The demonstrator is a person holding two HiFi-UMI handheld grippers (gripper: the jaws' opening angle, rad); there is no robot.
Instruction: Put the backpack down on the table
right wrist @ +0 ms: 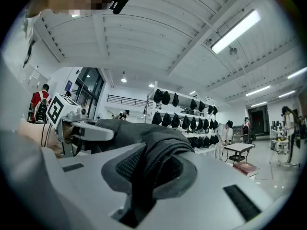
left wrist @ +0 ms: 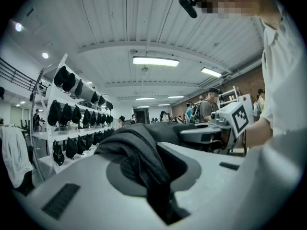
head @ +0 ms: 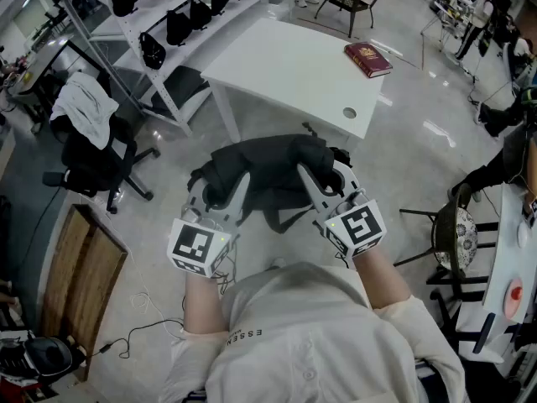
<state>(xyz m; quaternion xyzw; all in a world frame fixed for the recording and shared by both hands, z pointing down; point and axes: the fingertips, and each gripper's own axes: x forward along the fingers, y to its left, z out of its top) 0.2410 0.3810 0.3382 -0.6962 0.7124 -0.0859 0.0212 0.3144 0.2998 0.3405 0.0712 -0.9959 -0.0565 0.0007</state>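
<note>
1. Head view looks down on a person (head: 302, 342) in a pale shirt. The person holds a dark backpack (head: 268, 175) up in the air over the floor (head: 168, 250), on the near side of a white desk (head: 285, 74). The backpack is not resting on the desk.
2. On the left, the left hand-held gripper (head: 220, 193) has its jaws drawn narrow on a fold of the backpack's dark fabric. The left gripper view shows that fabric squeezed in the slot between them.
3. On the right, the right hand-held gripper (head: 325, 181) is likewise clamped narrow on a dark fold or strap of the backpack. That fold fills the gap in the right gripper view.
4. Both tools point level, side by side, with the bulk of the backpack draped across and between them.
5. A red book (head: 367, 59) lies on the far right corner of the desk.
6. At the far left stands a white rack (head: 126, 25) of black bags (head: 153, 50). Nearer on that side is a black chair (head: 101, 162) with a white garment (head: 84, 106) thrown over it.
</note>
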